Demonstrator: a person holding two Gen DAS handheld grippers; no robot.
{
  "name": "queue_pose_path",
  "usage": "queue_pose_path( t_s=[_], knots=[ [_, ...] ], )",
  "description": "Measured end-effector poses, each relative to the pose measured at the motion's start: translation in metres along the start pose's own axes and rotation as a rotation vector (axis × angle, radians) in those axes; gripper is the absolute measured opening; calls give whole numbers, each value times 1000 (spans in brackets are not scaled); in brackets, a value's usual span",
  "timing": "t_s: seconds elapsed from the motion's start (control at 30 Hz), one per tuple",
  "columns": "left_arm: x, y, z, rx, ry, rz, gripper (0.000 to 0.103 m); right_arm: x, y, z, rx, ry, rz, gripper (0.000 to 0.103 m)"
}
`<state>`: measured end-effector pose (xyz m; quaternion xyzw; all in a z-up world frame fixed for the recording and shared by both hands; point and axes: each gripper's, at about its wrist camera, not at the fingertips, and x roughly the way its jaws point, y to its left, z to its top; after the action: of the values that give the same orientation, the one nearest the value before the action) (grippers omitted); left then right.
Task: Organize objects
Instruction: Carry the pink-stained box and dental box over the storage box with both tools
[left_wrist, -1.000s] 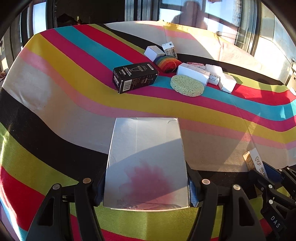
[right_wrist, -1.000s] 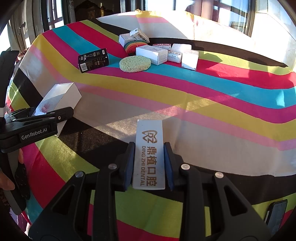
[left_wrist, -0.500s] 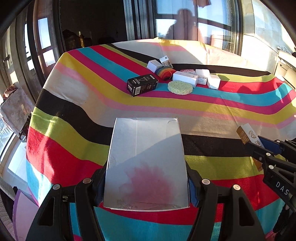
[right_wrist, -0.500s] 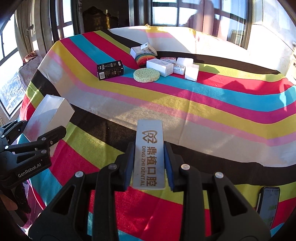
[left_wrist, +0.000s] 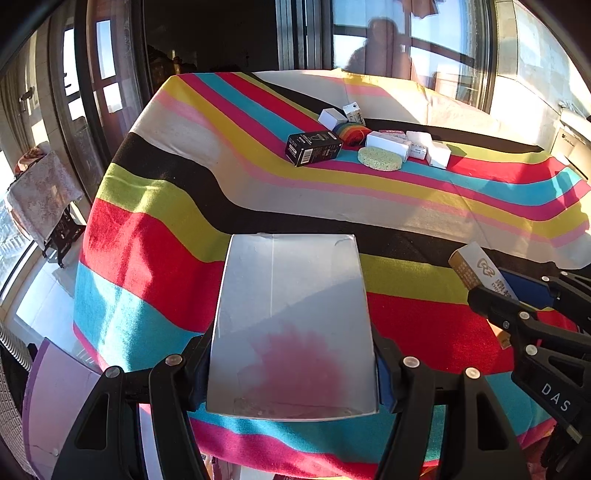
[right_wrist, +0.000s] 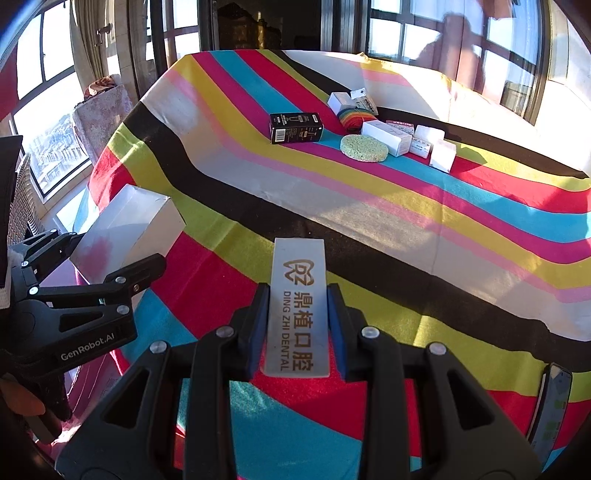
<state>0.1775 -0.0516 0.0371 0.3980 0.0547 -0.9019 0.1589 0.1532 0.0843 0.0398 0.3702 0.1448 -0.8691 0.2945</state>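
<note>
left tool (left_wrist: 291, 369) gripping silver box (left_wrist: 291, 317), right tool (right_wrist: 297, 328) gripping dental box (right_wrist: 298, 306); both pointing lengthwise toward item cluster (right_wrist: 369, 136) lying far ahead across surface (right_wrist: 369, 221).

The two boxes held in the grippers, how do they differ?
The silver box in the left gripper is wide, with a pink blotch and no lettering visible. The dental box in the right gripper is narrow and printed DING ZHI DENTAL. Both are clamped between the jaws, off the striped cloth.
</note>
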Motion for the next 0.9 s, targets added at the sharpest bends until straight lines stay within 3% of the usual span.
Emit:
queue_pose_path(
  t_s=[0.5,0.9],
  knots=[
    [-44,55,-61,-61,-25,36,68,-12,64,-5,-172,7,89,35],
    [-62,131,-102,-231,-11,130,68,-12,140,-11,-414,28,160,35]
  ],
)
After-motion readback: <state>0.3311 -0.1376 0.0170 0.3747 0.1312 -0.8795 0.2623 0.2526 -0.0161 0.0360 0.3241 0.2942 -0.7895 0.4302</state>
